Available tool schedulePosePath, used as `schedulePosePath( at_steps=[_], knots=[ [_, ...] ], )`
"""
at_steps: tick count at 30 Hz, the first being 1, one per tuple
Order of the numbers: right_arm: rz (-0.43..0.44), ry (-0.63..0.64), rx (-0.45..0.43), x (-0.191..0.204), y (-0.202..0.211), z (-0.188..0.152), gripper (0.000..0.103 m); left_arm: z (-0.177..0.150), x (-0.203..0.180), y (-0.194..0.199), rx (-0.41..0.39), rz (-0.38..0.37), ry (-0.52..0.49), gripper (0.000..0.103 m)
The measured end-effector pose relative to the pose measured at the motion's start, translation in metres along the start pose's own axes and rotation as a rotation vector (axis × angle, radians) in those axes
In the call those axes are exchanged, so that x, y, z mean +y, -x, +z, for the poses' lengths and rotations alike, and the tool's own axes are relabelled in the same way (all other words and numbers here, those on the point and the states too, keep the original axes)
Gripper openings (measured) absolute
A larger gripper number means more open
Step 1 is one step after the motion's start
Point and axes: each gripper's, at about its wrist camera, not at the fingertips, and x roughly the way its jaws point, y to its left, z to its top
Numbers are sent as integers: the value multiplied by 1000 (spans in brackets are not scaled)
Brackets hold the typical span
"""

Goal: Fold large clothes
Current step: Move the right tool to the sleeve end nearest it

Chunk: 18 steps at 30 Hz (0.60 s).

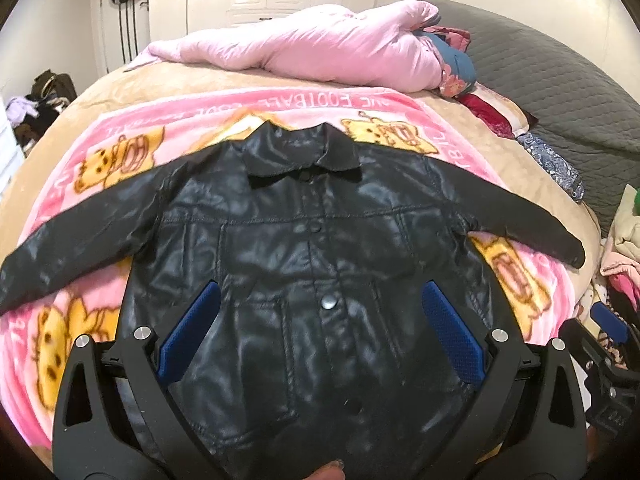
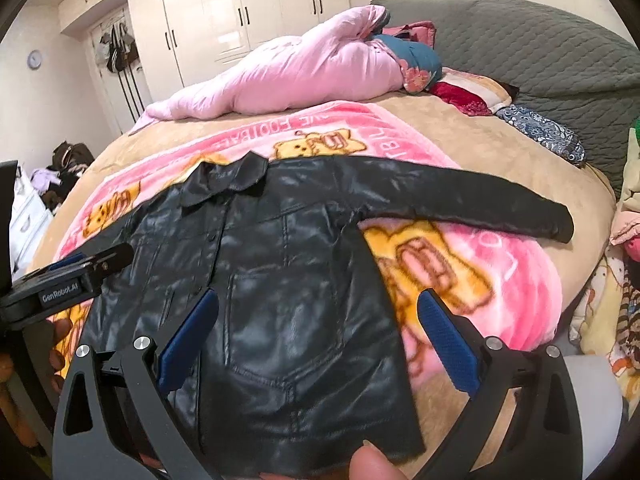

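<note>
Jacket point(image 1: 320, 264) lies flat beneath both hand-held grippers (fingers spread wide).

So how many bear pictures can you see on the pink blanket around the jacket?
4. On the pink blanket: one bear beyond the jacket's left sleeve, one near its left hem, one past the collar, one under the right sleeve. The jacket may hide more.
</note>
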Motion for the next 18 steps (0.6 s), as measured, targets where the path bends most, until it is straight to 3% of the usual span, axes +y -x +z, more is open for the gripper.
schedulePosePath(
  at_steps=[18],
  knots=[
    [-56,-119,-30,-46,-33,64,99,51,-33,-26,-33,-54,-15,95]
  ],
)
